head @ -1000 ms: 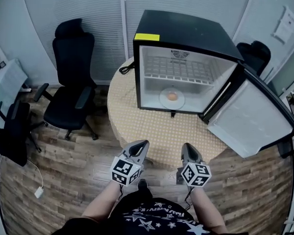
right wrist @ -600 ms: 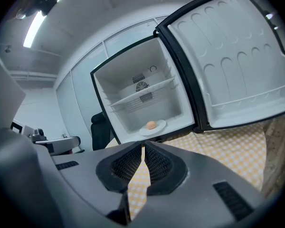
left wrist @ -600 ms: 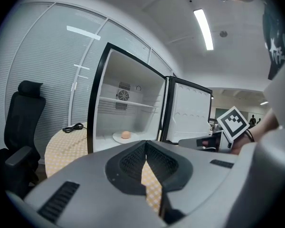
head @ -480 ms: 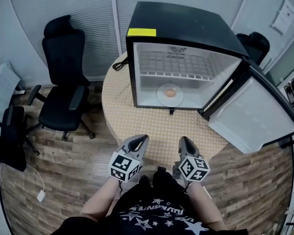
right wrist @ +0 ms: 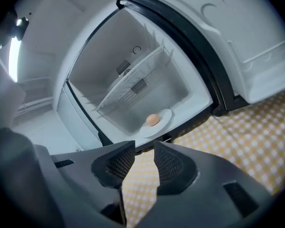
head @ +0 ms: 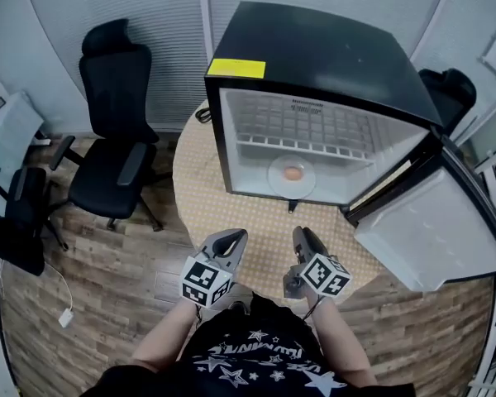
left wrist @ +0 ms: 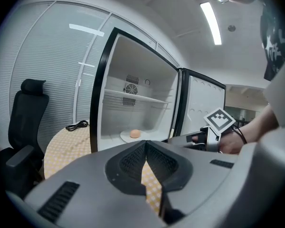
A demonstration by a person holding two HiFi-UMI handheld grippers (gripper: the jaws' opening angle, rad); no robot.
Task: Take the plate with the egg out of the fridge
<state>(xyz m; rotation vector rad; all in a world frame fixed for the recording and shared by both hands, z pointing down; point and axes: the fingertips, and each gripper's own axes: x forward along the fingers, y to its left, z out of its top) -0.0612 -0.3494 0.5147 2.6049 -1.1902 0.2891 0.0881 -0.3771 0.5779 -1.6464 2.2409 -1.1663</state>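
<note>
Both grippers hover at the near edge of the round yellow-checked table [head: 231, 209], short of the open black mini fridge [head: 314, 48]. Jaws of the right gripper [right wrist: 144, 148] have just been parting, with nothing between them (readying to grab, I judge). The left gripper [left wrist: 146, 144] is clenched and empty. On the fridge floor sits the white round plate [head: 278, 176] with the tan egg [head: 293, 173]. Since a second ago, both grippers have advanced toward it.

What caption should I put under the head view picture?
Open black fridge on a round table, with an egg on a plate inside.
</note>
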